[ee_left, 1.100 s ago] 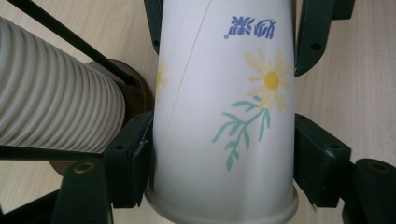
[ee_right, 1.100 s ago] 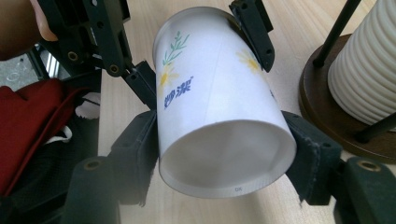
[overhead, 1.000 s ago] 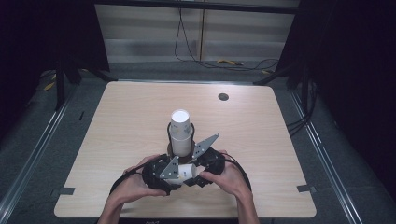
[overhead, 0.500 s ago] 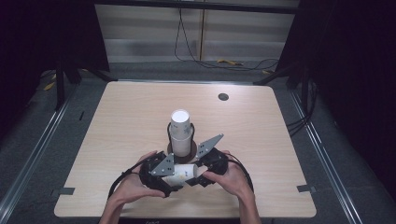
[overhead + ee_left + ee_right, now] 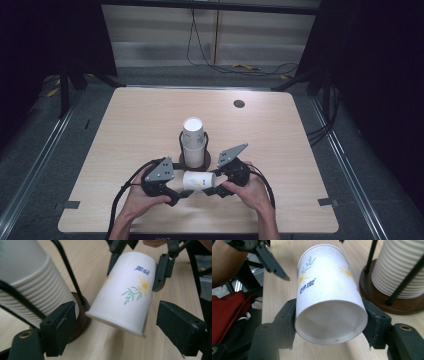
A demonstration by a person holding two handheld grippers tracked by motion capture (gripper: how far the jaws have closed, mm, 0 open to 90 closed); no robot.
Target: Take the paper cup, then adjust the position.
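High view looks down; both gripper views closely share the paper cup (image 5: 127, 295).

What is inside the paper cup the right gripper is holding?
Nothing that shows. The right gripper view looks at the closed base of the paper cup, clamped by the right gripper, so its interior is hidden. In the left gripper view its wall and rim cover the inside.

The paper cup (image 5: 329, 290) looks like smooth, faintly glossy white paper printed with daisies, and the ribbed stack of cups (image 5: 27, 282) beside it has the same matt white paper look. They sit in a holder (image 5: 387, 300) with a dark polished wooden base and thin black rods, probably metal, on a table (image 5: 150, 120) of pale matt wood-grain laminate. The right gripper (image 5: 329, 327) has matt black plastic jaws with slightly rough pads.
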